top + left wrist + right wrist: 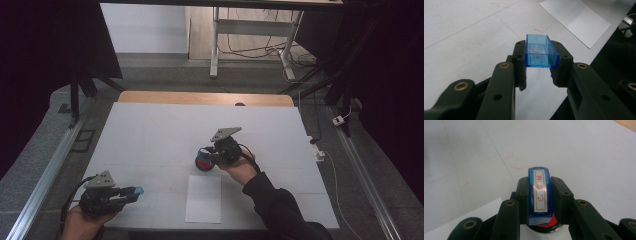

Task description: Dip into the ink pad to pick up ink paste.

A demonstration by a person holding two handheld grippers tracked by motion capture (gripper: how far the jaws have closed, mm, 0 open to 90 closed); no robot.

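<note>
Overhead, white table, paper sheet, left tongs gripping blue cap, right tongs gripping stamp.

A: How is the high view lit?
B: Dimly; dark corners are noted, and the table is evenly, softly lit.
A: The 2 gripper views?
B: Brighter, mildly soft; near jaws are blurred.

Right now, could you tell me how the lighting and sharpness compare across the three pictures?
High view: dim, with black corners. Left gripper view: blue stamp cap sharp, near tongs soft. Right gripper view: stamp label readable under a pale glare streak, table evenly lit.
</note>
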